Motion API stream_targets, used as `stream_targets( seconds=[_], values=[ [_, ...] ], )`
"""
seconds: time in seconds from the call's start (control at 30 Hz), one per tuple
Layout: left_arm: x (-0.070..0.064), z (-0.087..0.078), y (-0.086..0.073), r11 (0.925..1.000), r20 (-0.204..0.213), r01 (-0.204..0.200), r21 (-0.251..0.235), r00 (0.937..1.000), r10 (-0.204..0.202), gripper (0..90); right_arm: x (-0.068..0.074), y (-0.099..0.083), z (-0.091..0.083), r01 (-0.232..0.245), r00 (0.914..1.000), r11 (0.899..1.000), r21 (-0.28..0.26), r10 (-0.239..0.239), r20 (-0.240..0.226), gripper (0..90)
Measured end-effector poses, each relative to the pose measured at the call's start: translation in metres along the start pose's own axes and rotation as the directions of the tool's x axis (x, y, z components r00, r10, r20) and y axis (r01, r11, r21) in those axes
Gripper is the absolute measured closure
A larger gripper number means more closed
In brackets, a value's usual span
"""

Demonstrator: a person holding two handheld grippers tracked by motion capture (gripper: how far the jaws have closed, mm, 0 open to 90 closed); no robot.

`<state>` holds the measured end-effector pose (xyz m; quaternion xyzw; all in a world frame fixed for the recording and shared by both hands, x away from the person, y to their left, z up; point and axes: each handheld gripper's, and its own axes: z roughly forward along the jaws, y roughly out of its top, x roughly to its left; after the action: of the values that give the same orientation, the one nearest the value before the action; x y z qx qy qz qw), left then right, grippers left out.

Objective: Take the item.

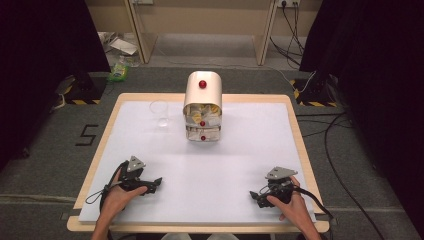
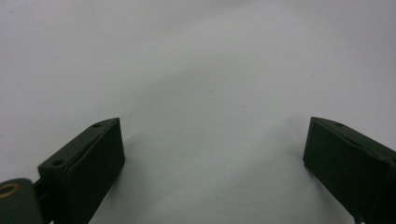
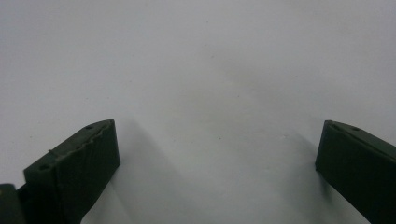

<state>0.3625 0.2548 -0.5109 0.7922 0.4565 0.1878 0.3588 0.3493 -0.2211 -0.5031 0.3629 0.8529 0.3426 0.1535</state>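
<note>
The left gripper (image 1: 156, 183) and right gripper (image 1: 254, 196) are held low over the worktop (image 1: 210, 170), well short of the drawer box (image 1: 203, 107); the fingers (image 2: 88, 163) of both are spread apart, empty.

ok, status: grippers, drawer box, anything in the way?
Left gripper and right gripper open, empty, near edge. Cream drawer box with red knobs untouched, far centre. Clear plastic cup to its left.
</note>
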Motion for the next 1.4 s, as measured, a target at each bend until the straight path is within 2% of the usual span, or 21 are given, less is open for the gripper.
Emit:
stream_targets(
  seconds=[0.37,0.43,0.5,0.57,0.63,0.73,0.77,0.8,0.83,0.87,0.97,1.0,1.03,1.07,1.1,1.17,1.2,1.3,1.33,1.4],
  values=[
    [0.001,0.0,0.001,1.0,0.004,-0.003,-0.002,1.0,0.003,5.1,0.0,0.0,0.0,-0.004,1.0,1.0,0.0,0.004,0.0,0.2],
    [0.001,-0.001,0.002,0.9999,0.002,-0.011,-0.007,0.9999,0.011,8.7,0.0,0.0,0.0,0.001,1.0,1.0,-0.001,-0.001,0.001,0.2],
    [0.0,-0.001,0.004,0.9997,0.02,-0.016,-0.021,0.9997,0.016,16.5,0.0,0.0,0.0,0.001,1.0,1.0,-0.001,-0.001,0.001,0.2],
    [0.0,-0.001,0.004,0.9995,0.028,-0.016,-0.027,0.9995,0.017,15.7,0.0,0.0,0.0,0.0,1.0,1.0,-0.001,0.0,0.0,0.2],
    [-0.001,-0.002,0.006,0.9988,0.05,0.005,-0.049,0.9987,-0.002,14.9,0.0,0.0,0.0,0.0,1.0,1.0,-0.001,0.0,0.0,0.2],
    [-0.005,-0.006,0.015,0.9957,0.055,-0.006,-0.092,0.9984,0.011,15.1,0.0,0.0,0.0,0.0,1.0,1.0,-0.001,0.0,0.0,0.2],
    [-0.005,-0.006,0.015,0.9957,0.055,-0.006,-0.092,0.9984,0.011,15.0,0.0,0.0,0.0,0.0,1.0,1.0,-0.001,0.0,0.0,0.2],
    [-0.007,-0.008,0.02,0.992,0.062,-0.009,-0.126,0.998,0.017,15.0,0.0,0.0,0.0,0.002,1.0,1.0,-0.002,-0.002,0.001,0.2],
    [-0.007,-0.008,0.02,0.992,0.062,-0.009,-0.126,0.998,0.017,15.1,0.0,0.0,0.0,0.002,1.0,1.0,-0.002,-0.002,0.001,0.2],
    [-0.01,-0.009,0.026,0.9881,0.063,-0.014,-0.153,0.9978,0.023,15.1,0.0,0.0,0.0,0.004,1.0,1.0,-0.003,-0.004,0.001,0.2],
    [-0.014,-0.01,0.032,0.9843,0.065,-0.019,-0.175,0.9974,0.03,15.3,0.0,0.0,0.0,0.003,1.0,1.0,-0.003,-0.003,0.001,0.2],
    [-0.017,-0.011,0.041,0.9793,0.087,-0.018,-0.202,0.9956,0.036,15.3,0.0,0.0,0.0,0.004,1.0,1.0,-0.003,-0.004,0.001,0.2],
    [-0.017,-0.011,0.041,0.9793,0.087,-0.018,-0.202,0.9956,0.036,15.5,0.0,0.0,0.0,0.004,1.0,1.0,-0.003,-0.004,0.001,0.2],
    [-0.02,-0.013,0.05,0.9731,0.091,-0.023,-0.229,0.9948,0.045,15.5,0.0,0.0,0.0,0.003,1.0,1.0,-0.002,-0.003,0.001,0.2],
    [-0.02,-0.013,0.05,0.9731,0.091,-0.023,-0.229,0.9948,0.045,15.8,0.0,0.0,0.0,0.003,1.0,1.0,-0.002,-0.003,0.001,0.2],
    [-0.023,-0.015,0.058,0.9657,0.098,-0.02,-0.259,0.9941,0.047,15.9,0.0,0.0,0.0,0.003,1.0,1.0,-0.003,-0.003,0.001,0.2],
    [-0.025,-0.016,0.067,0.961,0.122,-0.025,-0.275,0.9907,0.061,15.9,0.0,0.0,0.0,0.003,1.0,1.0,-0.003,-0.003,0.001,0.2],
    [-0.027,-0.016,0.075,0.9569,0.13,-0.031,-0.289,0.989,0.071,16.7,0.0,0.0,0.0,0.003,1.0,1.0,-0.003,-0.003,0.001,0.2],
    [-0.029,-0.015,0.08,0.9525,0.128,-0.029,-0.303,0.9892,0.071,17.1,0.0,0.0,0.0,0.002,1.0,1.0,-0.003,-0.002,0.001,0.3],
    [-0.031,-0.015,0.083,0.9513,0.13,-0.029,-0.307,0.989,0.072,17.5,0.0,0.0,0.0,0.002,1.0,1.0,-0.003,-0.002,0.001,0.2]
  ],
)
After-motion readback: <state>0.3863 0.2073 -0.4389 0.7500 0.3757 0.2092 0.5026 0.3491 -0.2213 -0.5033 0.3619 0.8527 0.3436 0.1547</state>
